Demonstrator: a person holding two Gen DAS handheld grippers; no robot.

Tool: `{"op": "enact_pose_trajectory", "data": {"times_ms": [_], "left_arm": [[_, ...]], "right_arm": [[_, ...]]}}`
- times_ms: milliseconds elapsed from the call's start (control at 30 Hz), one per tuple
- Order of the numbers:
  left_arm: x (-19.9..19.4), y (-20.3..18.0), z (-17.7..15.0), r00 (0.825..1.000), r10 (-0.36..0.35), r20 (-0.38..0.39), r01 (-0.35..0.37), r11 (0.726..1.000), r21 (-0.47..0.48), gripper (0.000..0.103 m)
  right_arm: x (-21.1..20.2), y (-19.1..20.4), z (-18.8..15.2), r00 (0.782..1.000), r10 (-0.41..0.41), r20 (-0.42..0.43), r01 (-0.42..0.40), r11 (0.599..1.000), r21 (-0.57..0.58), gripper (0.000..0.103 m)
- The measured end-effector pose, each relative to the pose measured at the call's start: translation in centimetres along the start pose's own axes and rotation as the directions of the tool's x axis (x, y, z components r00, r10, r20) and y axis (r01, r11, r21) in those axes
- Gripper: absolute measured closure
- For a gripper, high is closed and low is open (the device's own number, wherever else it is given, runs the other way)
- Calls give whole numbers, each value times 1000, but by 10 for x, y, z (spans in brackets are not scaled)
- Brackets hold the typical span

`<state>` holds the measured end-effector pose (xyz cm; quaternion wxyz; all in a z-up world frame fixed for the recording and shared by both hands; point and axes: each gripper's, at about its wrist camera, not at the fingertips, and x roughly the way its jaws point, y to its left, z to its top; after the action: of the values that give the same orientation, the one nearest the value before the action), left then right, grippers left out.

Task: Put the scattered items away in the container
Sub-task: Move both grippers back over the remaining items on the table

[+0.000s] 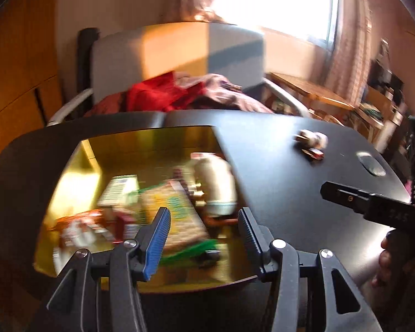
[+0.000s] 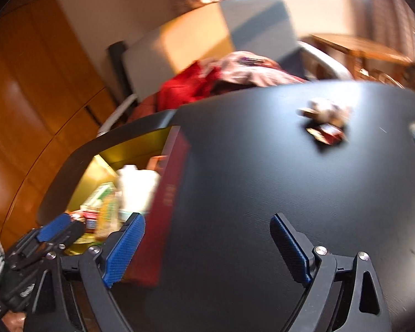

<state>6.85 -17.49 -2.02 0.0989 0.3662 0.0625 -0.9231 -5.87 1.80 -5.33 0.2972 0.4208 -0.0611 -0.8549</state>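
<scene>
Mid-tidy, between picks. Left hand-held gripper (image 1: 204,229) spread apart, empty, hovering over the box (image 1: 152,149) full of packets. Right hand-held gripper (image 2: 207,246) likewise apart over bare worktop (image 2: 262,179). Remaining snacks (image 2: 325,121) well ahead: reach forward, straddle, close.

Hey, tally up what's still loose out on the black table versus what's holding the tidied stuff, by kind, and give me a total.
Small pile of loose items, too blurred to count piece by piece: 1
Gold-lined container, already holding packets and a white bottle: 1
Grey oval disc set in the table: 1
Total: 3

Both the left gripper and the right gripper are open and carry nothing.
</scene>
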Motion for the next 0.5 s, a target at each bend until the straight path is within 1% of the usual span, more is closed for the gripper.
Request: {"op": "enact_pose_trajectory", "data": {"times_ms": [133, 300, 500], "left_arm": [[14, -43, 8, 997, -72, -39, 74, 995, 69, 51], [46, -91, 23, 981, -163, -107, 174, 979, 105, 51], [93, -136, 51, 959, -218, -181, 241, 964, 111, 51]], "right_arm": [[-18, -50, -10, 998, -65, 17, 64, 994, 85, 9], [-38, -104, -21, 989, -146, 29, 138, 972, 191, 9], [-53, -134, -25, 971, -234, 52, 220, 956, 196, 6]]}}
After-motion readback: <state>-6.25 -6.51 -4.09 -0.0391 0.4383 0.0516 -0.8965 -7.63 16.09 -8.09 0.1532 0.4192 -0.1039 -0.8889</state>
